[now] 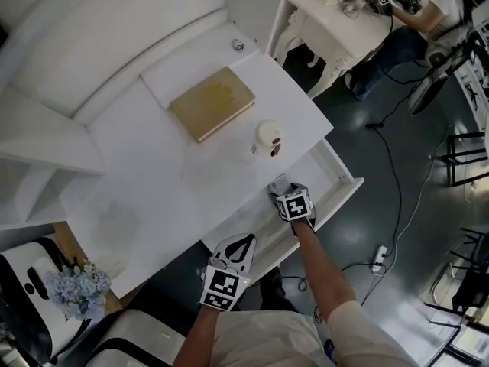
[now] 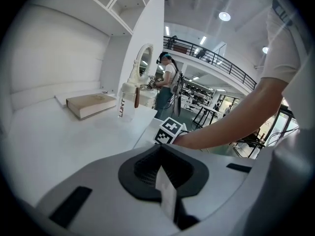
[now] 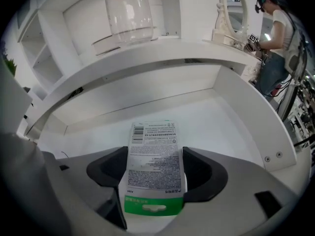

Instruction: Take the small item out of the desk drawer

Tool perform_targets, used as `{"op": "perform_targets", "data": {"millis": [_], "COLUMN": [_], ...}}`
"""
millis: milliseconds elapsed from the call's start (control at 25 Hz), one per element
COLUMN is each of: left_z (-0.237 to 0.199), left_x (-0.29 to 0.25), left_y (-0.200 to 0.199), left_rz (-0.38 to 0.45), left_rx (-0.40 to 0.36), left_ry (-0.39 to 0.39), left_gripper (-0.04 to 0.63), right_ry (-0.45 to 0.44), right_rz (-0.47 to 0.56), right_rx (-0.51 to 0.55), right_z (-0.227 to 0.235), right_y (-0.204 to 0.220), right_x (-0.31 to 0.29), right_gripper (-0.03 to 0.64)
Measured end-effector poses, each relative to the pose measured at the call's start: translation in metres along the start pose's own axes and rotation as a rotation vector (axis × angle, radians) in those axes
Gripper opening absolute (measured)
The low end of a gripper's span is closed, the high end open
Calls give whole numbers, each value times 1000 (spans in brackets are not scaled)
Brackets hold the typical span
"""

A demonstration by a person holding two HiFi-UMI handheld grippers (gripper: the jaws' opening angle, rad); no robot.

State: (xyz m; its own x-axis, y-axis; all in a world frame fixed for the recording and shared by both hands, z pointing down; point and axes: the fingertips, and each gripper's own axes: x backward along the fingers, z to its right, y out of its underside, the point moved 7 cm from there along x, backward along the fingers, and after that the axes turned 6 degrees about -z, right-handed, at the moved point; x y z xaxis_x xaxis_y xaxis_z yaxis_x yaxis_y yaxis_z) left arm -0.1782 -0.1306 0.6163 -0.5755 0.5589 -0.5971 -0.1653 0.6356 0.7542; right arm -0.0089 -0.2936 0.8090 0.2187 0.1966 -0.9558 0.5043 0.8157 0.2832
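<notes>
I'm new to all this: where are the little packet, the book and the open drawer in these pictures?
packet (image 3: 154, 161): right gripper view, middle of its printed back.
book (image 1: 212, 102): head view, centre of its tan cover.
drawer (image 1: 330, 173): head view, bare floor inside it.

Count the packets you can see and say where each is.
1. The packet is held in the right gripper over the open drawer; parts behind the gripper may hide more.
</notes>
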Motion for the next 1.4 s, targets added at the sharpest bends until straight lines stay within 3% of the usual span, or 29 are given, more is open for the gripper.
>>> {"op": "perform_targets", "data": {"millis": [480,1040,1400], "left_z": [42,69,112], "left_x": [2,6,-3], "left_y": [5,4,-9], "left_rz": [22,56,72], "left_rx": [-14,20,-23], "left_ry": [30,-36,-25], "left_gripper": [17,17,17], "right_ry": [-19,-101,-150], "right_rz": [132,214,302], "right_rx": [-4,47,49], "right_z": [-3,-20,-36], "right_y": [-4,11,26], "right_x": [50,109,159], "right_gripper": [360,360,360]}}
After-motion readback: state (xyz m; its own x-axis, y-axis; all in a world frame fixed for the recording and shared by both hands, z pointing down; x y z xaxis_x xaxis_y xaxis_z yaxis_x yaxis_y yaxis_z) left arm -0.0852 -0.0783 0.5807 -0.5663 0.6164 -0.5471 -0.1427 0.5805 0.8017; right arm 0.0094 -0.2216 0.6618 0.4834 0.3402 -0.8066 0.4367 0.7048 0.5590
